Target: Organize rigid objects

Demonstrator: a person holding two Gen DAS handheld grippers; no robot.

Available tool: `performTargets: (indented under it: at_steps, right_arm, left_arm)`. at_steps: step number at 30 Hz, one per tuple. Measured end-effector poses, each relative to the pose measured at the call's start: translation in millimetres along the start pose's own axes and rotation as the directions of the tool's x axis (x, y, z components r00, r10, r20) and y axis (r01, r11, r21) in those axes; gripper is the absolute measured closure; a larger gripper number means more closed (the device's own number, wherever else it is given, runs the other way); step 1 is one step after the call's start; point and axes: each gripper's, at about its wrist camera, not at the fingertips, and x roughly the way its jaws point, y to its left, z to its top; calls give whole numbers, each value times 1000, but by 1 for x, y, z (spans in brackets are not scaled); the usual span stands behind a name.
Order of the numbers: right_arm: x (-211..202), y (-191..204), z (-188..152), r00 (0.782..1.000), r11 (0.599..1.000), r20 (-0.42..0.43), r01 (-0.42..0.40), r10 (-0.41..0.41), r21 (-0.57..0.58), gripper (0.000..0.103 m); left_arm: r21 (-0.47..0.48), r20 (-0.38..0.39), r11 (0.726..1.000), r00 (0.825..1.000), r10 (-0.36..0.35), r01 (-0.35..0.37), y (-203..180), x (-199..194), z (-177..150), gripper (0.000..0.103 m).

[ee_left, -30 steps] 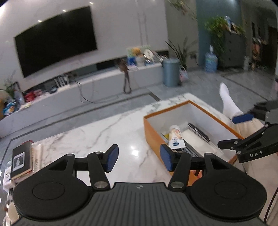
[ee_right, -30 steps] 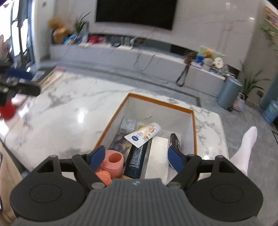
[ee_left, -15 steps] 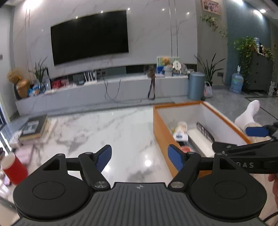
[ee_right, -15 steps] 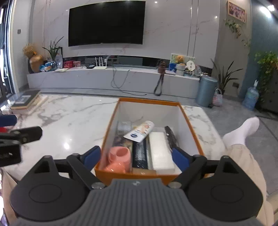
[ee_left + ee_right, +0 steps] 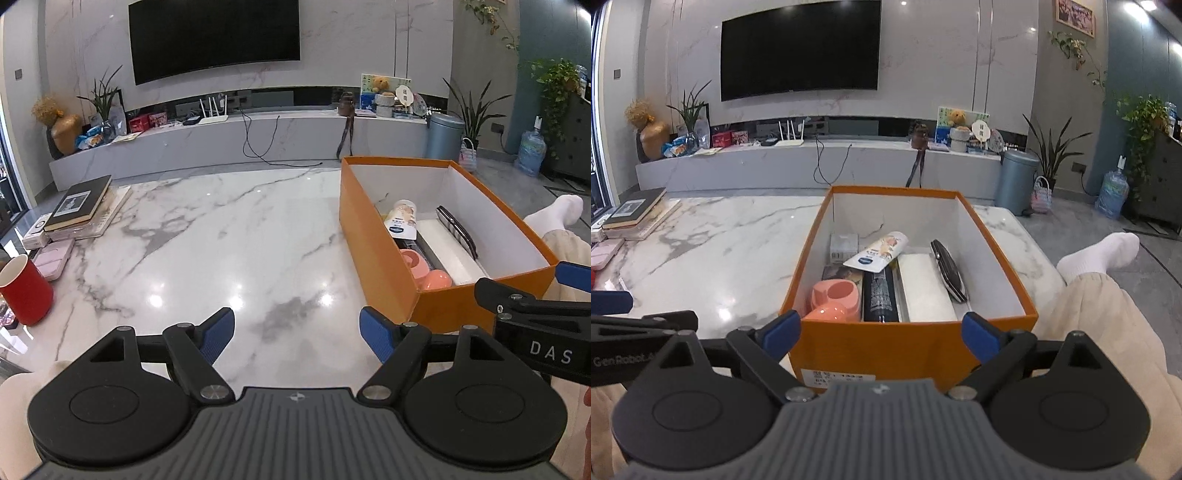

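Now both tools tilt downward, jaws opening, nothing between them: left tool (image 5: 297, 334) over bare surface (image 5: 229, 236), right tool (image 5: 882, 332) at the orange box (image 5: 905, 347). Only the left view shows the red cup (image 5: 24, 291).

Bare marble table (image 5: 229, 251) left of orange box (image 5: 912, 347); box interior crowded.

The left gripper (image 5: 297, 334), jaws opening with nothing between them, hangs over the marble tabletop (image 5: 221, 251) beside the orange box (image 5: 373, 236) (pink cups inside).
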Motion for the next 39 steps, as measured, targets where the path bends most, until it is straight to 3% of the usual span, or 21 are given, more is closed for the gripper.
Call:
performTargets:
  at_steps: [15,39]
  right_arm:
    - [-5,4,0,1000,1000,28,-3,3,-1,10]
    - [-3,5,-1,1000,1000,-23,-5,5,10,10]
  left_arm:
    - [6,12,1000,1000,22,-22,-2,-6,0,13]
    - [14,41,999,999,33,-33,-6,-17,6,13]
